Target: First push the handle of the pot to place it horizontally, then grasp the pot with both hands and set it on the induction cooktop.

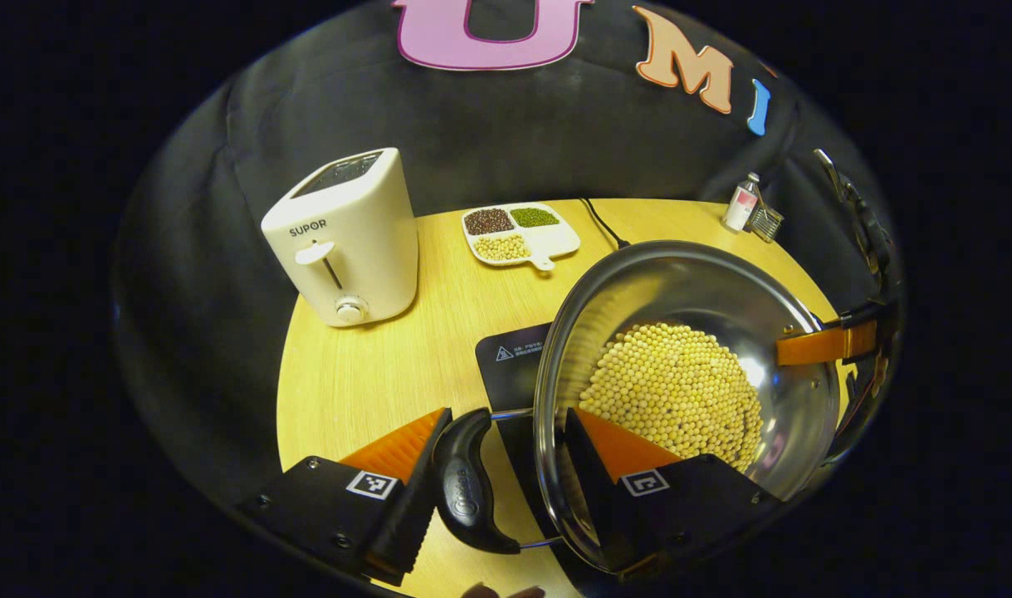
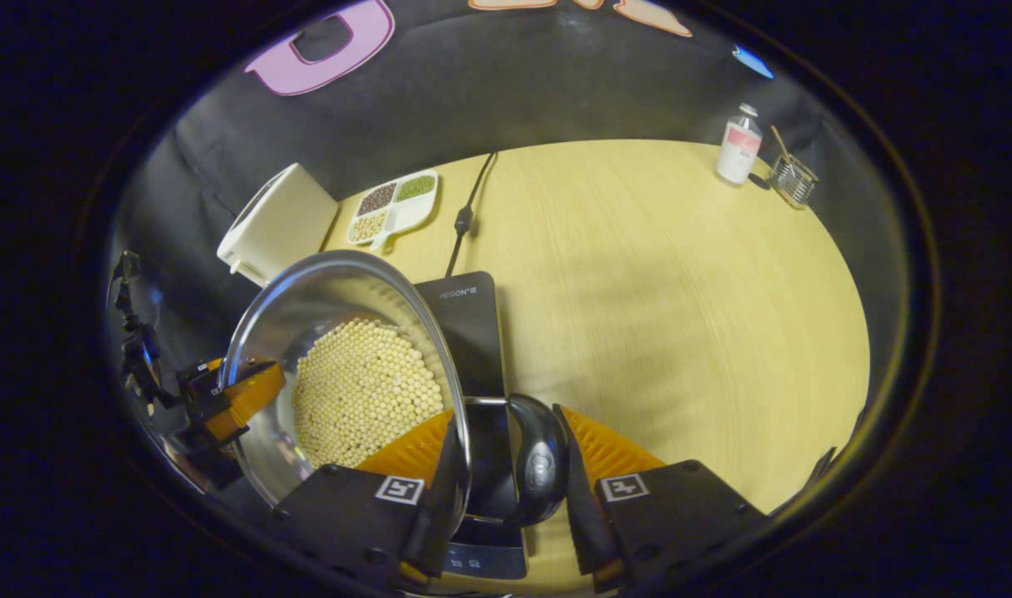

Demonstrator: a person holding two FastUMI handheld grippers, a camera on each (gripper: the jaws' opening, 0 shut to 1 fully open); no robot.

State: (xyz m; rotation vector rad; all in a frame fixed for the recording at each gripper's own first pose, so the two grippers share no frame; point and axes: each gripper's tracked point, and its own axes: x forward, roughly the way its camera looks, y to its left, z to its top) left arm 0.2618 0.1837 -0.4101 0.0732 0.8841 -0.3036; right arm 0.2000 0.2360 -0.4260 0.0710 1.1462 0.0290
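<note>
Steel pot (bean-filled): each gripper's jaws clench a side handle and rim.

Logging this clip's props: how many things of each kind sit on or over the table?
Pot: 1
Cooktop: 1
Toaster: 1
Bean tray: 1
Bottle: 1
Wire basket: 1
Total: 6
</note>
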